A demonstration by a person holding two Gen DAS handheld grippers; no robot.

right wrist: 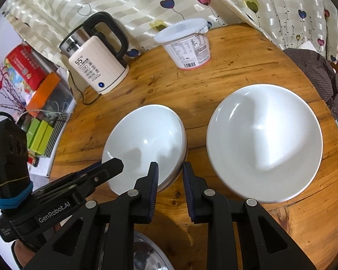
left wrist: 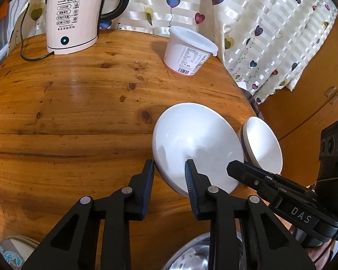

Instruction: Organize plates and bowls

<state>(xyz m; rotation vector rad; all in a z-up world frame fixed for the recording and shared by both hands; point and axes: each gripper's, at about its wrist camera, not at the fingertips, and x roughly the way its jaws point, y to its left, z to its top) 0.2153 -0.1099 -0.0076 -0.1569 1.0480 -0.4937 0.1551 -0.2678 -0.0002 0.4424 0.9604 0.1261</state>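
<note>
A white bowl [left wrist: 196,144] [right wrist: 146,139] sits on the round wooden table [left wrist: 67,112], with both grippers at its near rim. My left gripper [left wrist: 170,165] is open and straddles its left rim, one finger outside and the other inside. Straddling its right rim the same way, my right gripper [right wrist: 170,166] is also open, with a gap still visible at the pads. Each gripper shows from the side in the other view: the right gripper [left wrist: 233,168] and the left gripper [right wrist: 115,164]. A second white bowl [right wrist: 263,141] [left wrist: 263,144] sits just to the right, untouched.
A steel bowl [left wrist: 191,254] [right wrist: 146,254] lies under the grippers at the near edge. An electric kettle [left wrist: 72,18] with its cord and a lidded white tub [left wrist: 189,49] stand at the back. A checked cloth [right wrist: 315,74] hangs at the table's right edge, and boxes [right wrist: 33,78] sit off its left.
</note>
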